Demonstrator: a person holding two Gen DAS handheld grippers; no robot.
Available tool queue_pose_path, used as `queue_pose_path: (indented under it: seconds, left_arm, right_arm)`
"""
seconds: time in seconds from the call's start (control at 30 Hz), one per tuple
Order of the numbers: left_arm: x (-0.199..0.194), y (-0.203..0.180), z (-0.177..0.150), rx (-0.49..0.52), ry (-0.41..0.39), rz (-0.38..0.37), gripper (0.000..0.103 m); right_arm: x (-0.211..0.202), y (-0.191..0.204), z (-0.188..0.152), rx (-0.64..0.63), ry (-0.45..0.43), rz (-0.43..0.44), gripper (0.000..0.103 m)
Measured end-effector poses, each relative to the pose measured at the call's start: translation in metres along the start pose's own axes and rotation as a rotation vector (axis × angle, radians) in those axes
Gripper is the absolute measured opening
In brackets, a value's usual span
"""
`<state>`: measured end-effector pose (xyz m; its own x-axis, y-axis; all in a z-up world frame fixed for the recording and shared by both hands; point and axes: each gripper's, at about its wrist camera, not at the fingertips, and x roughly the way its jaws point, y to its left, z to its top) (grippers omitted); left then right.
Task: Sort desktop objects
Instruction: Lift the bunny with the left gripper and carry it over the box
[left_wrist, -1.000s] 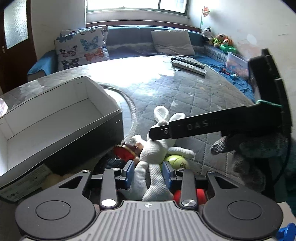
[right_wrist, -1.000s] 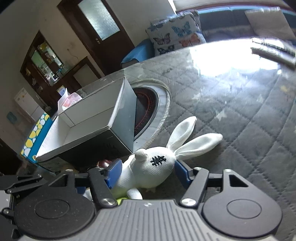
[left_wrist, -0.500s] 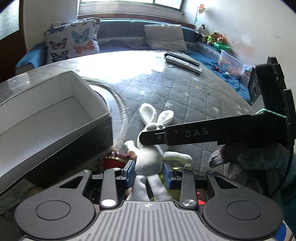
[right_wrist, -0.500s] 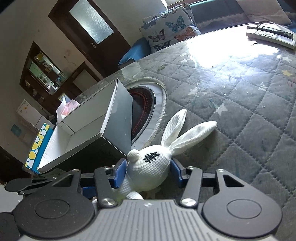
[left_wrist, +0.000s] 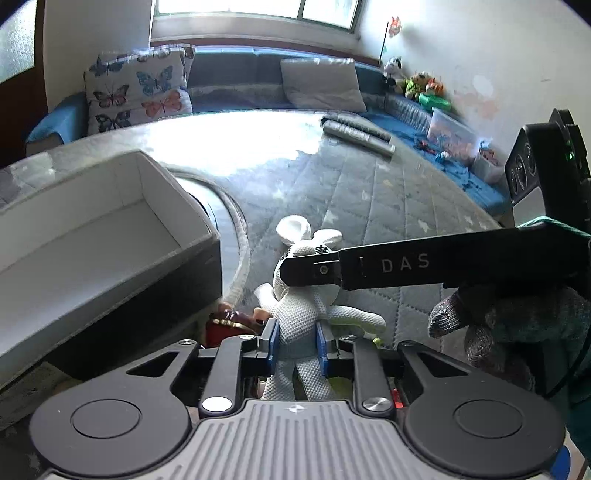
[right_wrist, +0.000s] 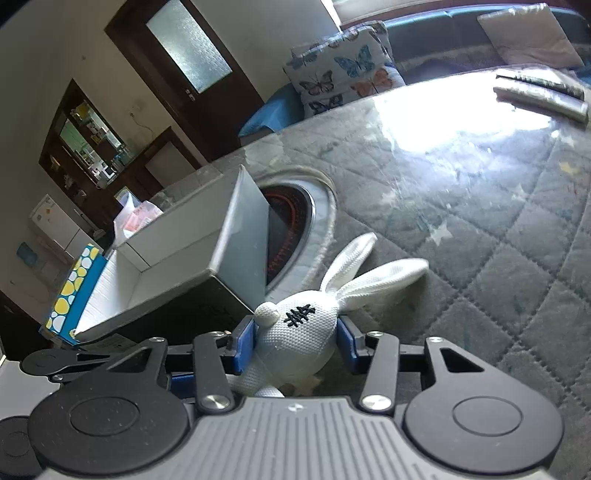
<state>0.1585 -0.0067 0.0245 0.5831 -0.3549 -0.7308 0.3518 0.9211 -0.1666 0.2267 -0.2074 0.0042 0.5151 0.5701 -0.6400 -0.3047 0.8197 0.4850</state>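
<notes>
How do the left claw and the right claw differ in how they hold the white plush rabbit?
The left claw pinches the white knitted plush rabbit at its waist; the right claw clamps its head, beside the stitched black eye. The left claw's jaws are closing on it; the right claw's are shut. Both press blue pads on the same rabbit.

Rabbit (right_wrist: 303, 332) right of box (right_wrist: 192, 258)
</notes>
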Motion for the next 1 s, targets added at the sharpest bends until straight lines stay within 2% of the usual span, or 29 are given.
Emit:
queue_pose_path:
  seconds: [0.27, 0.47, 0.57, 0.73, 1.0]
  left_arm:
    - [-0.055, 0.016, 0.007, 0.006, -0.158, 0.065, 0.022]
    - [-0.081, 0.054, 0.019, -0.015, -0.211, 0.163, 0.022]
    - [-0.085, 0.079, 0.025, -0.033, -0.205, 0.203, 0.022]
    - [-0.081, 0.124, 0.037, -0.070, -0.158, 0.221, 0.022]
    - [-0.046, 0.171, 0.045, -0.088, -0.043, 0.244, 0.022]
  right_arm:
    - [-0.017, 0.047, 0.027, -0.077, -0.080, 0.073, 0.046]
    - [0.010, 0.094, 0.060, -0.114, -0.078, 0.141, 0.046]
    - [0.032, 0.117, 0.072, -0.118, -0.058, 0.157, 0.046]
    - [0.072, 0.142, 0.085, -0.110, -0.011, 0.161, 0.046]
    - [0.143, 0.143, 0.091, 0.014, 0.098, 0.114, 0.046]
